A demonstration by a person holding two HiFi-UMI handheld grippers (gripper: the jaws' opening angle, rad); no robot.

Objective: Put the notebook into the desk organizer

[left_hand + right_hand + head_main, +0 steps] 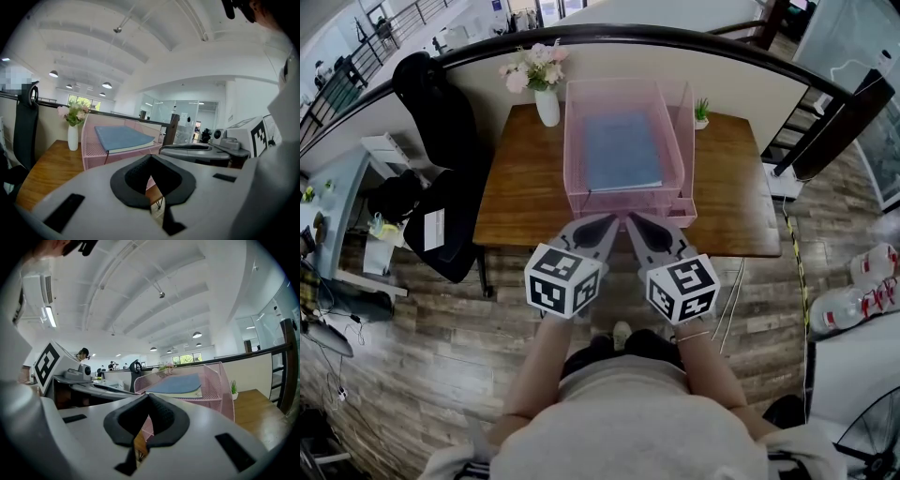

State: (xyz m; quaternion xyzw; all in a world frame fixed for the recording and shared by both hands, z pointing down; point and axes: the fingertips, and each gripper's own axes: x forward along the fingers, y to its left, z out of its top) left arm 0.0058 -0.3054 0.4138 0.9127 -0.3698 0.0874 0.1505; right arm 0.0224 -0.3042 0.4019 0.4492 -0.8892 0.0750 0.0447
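Blue notebook point(622, 150) lies in the pink organizer point(575, 141); we hold left gripper point(607, 221) and right gripper point(634, 223) clenched, empty, near it.

left gripper point(607, 225), right gripper point(637, 225): grey shells, black jaws | cubes point(563, 279): black-white square markers

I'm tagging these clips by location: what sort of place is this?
Probably an open-plan office: a wooden desk with a pink desk organizer holding a notebook, a black office chair beside it, other workstations nearby.
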